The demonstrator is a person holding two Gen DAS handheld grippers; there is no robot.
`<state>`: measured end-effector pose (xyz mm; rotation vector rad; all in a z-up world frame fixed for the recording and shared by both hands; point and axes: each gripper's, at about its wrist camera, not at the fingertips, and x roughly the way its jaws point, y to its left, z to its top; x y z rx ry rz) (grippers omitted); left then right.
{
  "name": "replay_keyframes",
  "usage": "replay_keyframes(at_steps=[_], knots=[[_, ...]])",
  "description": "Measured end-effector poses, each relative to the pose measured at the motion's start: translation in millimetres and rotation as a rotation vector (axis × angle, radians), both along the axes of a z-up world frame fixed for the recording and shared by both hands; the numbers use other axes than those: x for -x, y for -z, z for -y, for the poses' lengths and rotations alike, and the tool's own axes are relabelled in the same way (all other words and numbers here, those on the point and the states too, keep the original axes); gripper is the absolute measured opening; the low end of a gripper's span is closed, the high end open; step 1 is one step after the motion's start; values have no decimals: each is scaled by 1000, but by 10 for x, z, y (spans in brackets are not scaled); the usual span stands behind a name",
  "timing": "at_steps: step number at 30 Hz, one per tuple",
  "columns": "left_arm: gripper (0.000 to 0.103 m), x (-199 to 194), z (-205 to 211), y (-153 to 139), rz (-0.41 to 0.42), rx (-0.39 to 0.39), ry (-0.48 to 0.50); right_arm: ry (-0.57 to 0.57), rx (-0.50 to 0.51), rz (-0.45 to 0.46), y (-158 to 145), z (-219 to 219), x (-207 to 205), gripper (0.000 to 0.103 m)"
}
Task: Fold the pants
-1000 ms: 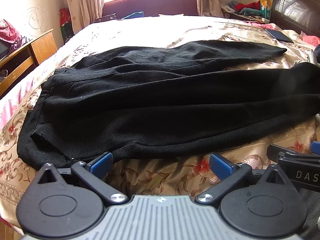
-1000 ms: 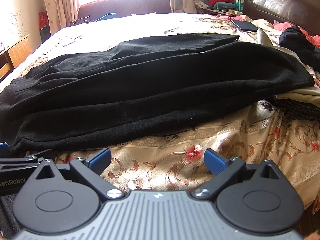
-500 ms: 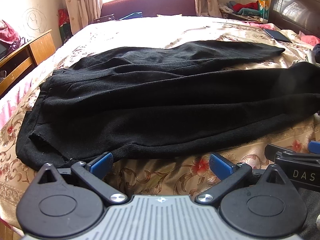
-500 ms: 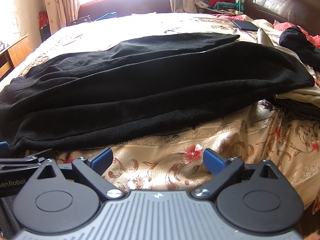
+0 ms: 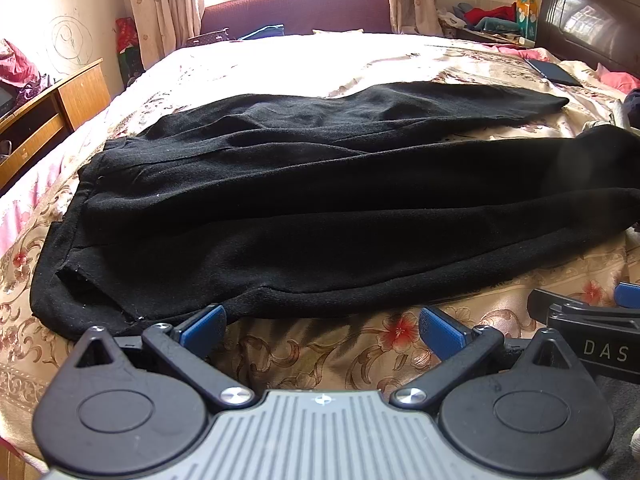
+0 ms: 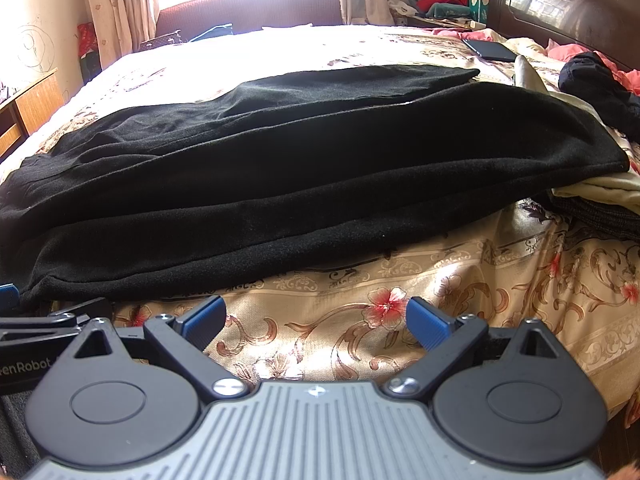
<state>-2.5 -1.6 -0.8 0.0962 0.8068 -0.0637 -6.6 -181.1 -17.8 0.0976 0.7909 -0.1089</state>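
Black pants [image 5: 320, 200] lie spread flat across the flowered bedspread [image 5: 320, 352], waistband at the left, both legs reaching right. They also show in the right wrist view [image 6: 300, 168]. My left gripper [image 5: 320, 330] is open and empty, just short of the pants' near edge, near the waist end. My right gripper [image 6: 316, 322] is open and empty over bare bedspread [image 6: 400, 304], a little before the near leg's edge. The right gripper's body shows at the right edge of the left wrist view [image 5: 592, 340].
A dark headboard [image 6: 580, 4] stands at the right. Loose dark and light clothes [image 6: 600, 80] lie by the leg ends. A phone [image 6: 490, 50] lies on the far bed. A wooden cabinet [image 5: 44, 116] stands left. A maroon sofa [image 5: 296, 12] is under the window.
Both grippers have crept slightly forward toward the pants. The pants have not moved and both grippers stay open.
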Motion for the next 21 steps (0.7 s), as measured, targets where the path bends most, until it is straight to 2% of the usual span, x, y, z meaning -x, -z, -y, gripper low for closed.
replay_keyframes(at_steps=[21], knots=[[103,0,17,-14,5,2,4,0,-1,-2,-3,0,-10,96]])
